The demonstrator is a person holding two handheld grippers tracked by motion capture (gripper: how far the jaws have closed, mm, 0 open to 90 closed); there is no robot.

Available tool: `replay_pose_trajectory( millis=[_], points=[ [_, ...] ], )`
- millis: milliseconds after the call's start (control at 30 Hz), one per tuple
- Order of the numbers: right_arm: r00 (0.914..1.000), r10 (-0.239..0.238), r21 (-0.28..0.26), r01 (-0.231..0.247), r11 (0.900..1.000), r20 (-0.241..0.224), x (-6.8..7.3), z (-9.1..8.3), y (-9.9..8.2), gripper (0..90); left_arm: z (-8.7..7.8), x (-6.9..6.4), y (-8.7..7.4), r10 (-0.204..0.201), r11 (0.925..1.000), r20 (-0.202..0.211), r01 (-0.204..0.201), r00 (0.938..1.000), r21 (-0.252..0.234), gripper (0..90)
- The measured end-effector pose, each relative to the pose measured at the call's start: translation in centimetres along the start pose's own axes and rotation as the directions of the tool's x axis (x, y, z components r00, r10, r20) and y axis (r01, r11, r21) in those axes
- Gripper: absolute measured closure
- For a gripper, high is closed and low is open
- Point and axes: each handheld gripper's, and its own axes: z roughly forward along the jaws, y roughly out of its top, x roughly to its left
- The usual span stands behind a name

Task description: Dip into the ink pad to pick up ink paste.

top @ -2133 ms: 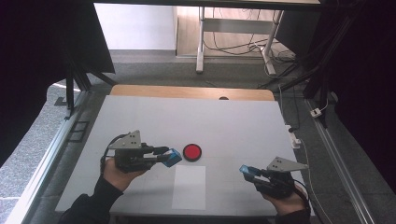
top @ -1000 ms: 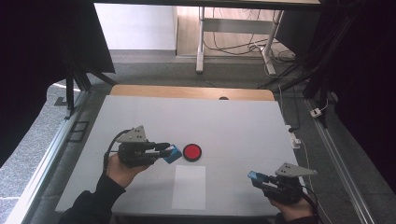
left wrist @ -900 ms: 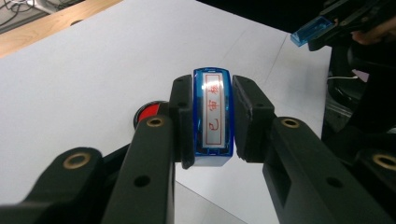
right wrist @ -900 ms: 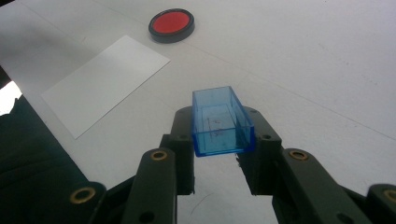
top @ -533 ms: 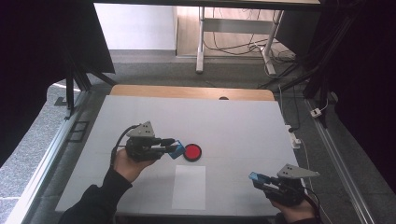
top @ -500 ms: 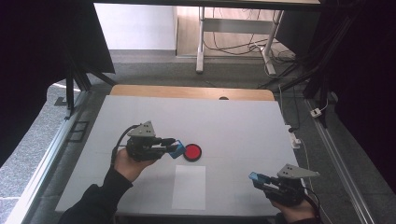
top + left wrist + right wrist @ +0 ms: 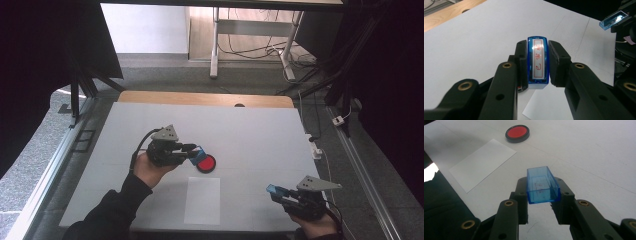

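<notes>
A white table with a wooden far edge carries a red ink pad and a paper sheet.

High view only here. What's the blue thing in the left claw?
Observer: In the left gripper view, the left claw is shut on a blue stamp. A white label with red characters in a red frame faces the camera.
Operator: And the blue bit on the right?
Observer: In the right gripper view, the right claw grips a clear blue cap. It is hollow, with the open side toward the camera and faint dark marks on its inner floor.
</notes>
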Motion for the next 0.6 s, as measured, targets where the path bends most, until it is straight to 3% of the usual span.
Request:
replay_pose_trajectory(
  millis=[367, 600],
  points=[
    [1.0000, 0.000, 0.004, 0.000, 1.0000, -0.002, 0.0, 0.0, 0.0, 68.7, 2.7, 1.4, 0.2, -0.032, 0.9988, -0.006, 0.032, 0.9995, 0.037, 71.2],
    [1.0000, 0.003, 0.004, -0.002, 1.0000, -0.004, -0.1, 0.0, 0.0, 68.7, 4.6, 2.0, -0.3, -0.045, 0.9951, -0.018, 0.046, 0.9988, 0.087, 71.2]
  ],
)
